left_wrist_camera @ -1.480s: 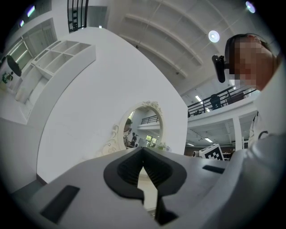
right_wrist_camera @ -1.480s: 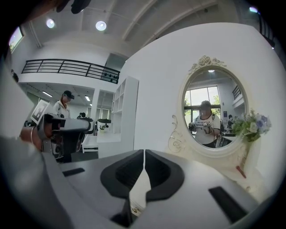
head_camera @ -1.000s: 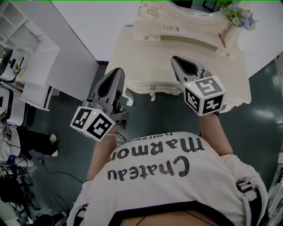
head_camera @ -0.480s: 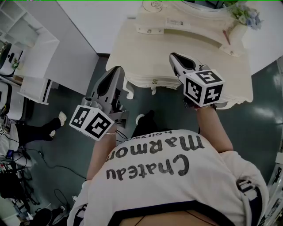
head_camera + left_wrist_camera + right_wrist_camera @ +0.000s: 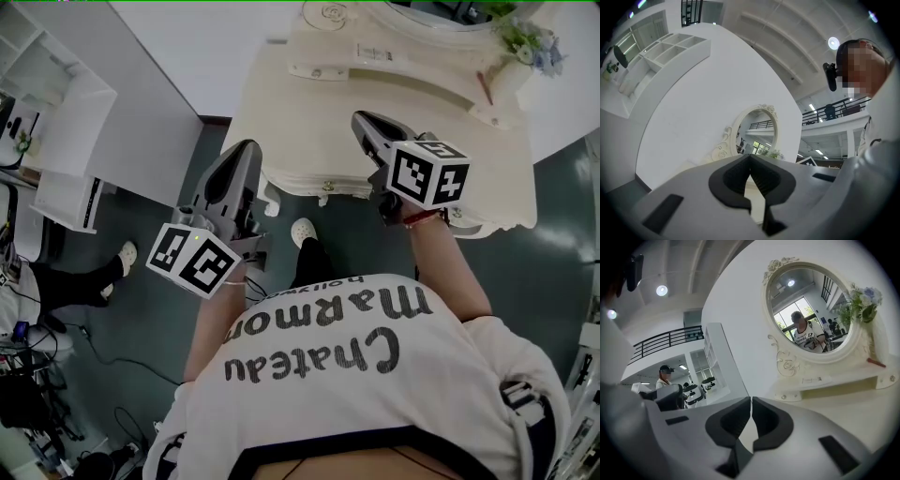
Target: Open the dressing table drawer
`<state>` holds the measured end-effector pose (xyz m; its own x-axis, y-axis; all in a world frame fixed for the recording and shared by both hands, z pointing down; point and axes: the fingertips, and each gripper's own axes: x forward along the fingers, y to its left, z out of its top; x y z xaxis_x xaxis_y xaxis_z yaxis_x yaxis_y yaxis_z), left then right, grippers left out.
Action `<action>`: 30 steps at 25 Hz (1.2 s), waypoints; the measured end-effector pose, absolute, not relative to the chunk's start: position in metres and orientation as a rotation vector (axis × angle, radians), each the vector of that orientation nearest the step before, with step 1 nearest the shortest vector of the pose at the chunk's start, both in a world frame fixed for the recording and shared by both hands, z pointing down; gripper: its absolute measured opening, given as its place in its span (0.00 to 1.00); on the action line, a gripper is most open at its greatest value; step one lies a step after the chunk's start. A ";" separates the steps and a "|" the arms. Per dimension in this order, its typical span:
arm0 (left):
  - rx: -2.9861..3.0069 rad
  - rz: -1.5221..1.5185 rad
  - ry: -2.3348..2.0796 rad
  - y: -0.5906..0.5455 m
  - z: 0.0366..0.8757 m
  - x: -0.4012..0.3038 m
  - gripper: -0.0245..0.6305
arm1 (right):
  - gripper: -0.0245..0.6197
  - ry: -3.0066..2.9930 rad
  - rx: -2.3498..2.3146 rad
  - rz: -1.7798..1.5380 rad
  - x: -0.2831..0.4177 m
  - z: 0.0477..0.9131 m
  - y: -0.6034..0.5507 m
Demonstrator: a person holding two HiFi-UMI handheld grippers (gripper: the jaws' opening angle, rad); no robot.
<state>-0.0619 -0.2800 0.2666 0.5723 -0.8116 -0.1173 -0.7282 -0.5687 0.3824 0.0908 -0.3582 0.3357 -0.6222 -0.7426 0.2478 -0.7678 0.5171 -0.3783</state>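
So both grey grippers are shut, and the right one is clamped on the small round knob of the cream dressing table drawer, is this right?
Only the grip is wrong. The right gripper is shut on nothing: the right gripper view shows its jaws together, empty. The small round knob is untouched; the left gripper is shut too.

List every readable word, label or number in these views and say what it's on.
"Chateau MaRmon": the person's white shirt, upside down in the head view.
"hollywo", cut off: smaller print on the same shirt.
Label on the dressing table: too small to read.
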 end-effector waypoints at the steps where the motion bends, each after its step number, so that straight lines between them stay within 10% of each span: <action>1: 2.515 -0.408 -1.259 -0.286 0.268 -0.062 0.07 | 0.08 -2.681 1.338 0.716 0.090 0.339 -0.364; 30: 2.513 -0.365 -1.157 -0.526 0.266 -0.103 0.07 | 0.08 -2.497 1.344 1.057 0.050 0.420 -0.573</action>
<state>-0.1029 -0.5263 0.2655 0.6337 -0.7688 -0.0856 -0.6790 -0.6058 0.4146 0.0501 -0.5730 0.4195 -0.6000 -0.6902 0.4044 -0.7708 0.3635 -0.5232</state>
